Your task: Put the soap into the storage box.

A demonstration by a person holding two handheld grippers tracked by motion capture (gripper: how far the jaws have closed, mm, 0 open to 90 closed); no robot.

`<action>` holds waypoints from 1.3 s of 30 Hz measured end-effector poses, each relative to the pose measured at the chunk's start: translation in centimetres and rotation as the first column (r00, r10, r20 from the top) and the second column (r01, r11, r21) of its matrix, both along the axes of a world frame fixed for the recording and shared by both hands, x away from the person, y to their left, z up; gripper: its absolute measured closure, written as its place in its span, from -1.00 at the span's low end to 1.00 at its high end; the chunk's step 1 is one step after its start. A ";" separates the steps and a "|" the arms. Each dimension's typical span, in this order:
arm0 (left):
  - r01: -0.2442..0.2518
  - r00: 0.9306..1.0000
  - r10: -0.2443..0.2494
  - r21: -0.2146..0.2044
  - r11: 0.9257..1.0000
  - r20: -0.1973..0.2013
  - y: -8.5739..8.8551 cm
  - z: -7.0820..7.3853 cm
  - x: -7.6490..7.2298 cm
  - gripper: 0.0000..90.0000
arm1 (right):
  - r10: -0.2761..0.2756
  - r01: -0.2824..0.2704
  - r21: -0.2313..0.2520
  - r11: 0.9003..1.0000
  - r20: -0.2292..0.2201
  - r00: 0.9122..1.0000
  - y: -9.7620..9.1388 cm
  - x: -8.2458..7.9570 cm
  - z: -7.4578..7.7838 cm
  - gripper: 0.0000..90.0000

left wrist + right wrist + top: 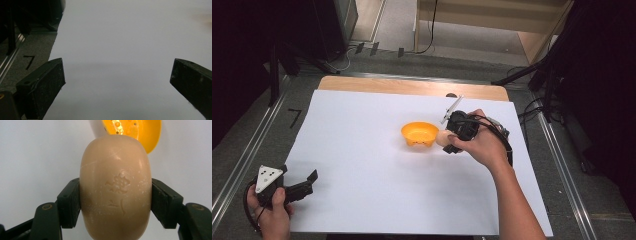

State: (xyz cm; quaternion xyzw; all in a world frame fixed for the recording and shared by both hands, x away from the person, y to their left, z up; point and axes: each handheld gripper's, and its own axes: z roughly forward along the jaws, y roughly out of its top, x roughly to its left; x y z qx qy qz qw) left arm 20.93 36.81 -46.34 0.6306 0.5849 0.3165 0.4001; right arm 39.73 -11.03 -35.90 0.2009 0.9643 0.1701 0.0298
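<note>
A beige oval bar of soap (115,190) with a stamped flower mark is clamped between the two black pads of my right gripper (115,202). In the high view that right gripper (448,142) holds the soap (442,138) just right of an orange bowl-shaped dish (419,133) with small holes in its bottom. The dish (140,131) sits right behind the soap in the right gripper view. My left gripper (309,182) rests near the table's front left corner, jaws wide apart with nothing between them; in its own view the left gripper (117,80) faces bare white sheet.
A white sheet (362,165) covers most of the wooden table (412,86). Metal rails (247,150) run along both sides. Dark stands and cables stand on the floor beyond the far edge.
</note>
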 end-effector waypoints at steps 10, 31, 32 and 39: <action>-0.002 1.000 0.002 0.000 1.000 -0.007 0.0 0.0 0.1 -1.00 | 0.032 -0.032 0.018 0.999 0.021 0.999 1.8 1.3 0.9 -0.26; 0.003 1.000 -0.003 0.010 1.000 -0.011 0.0 0.0 0.1 -1.00 | 0.235 -0.233 -0.036 0.972 0.058 0.970 7.3 4.3 -1.0 -0.26; 0.003 1.000 -0.003 0.010 1.000 -0.011 0.0 0.0 0.1 -1.00 | 0.235 -0.233 -0.036 0.972 0.058 0.970 7.3 4.3 -1.0 -0.26; 0.004 1.000 -0.004 0.009 1.000 -0.011 0.0 0.0 0.1 -1.00 | 0.263 -0.257 -0.080 0.963 0.064 0.963 8.1 5.1 -1.8 -0.27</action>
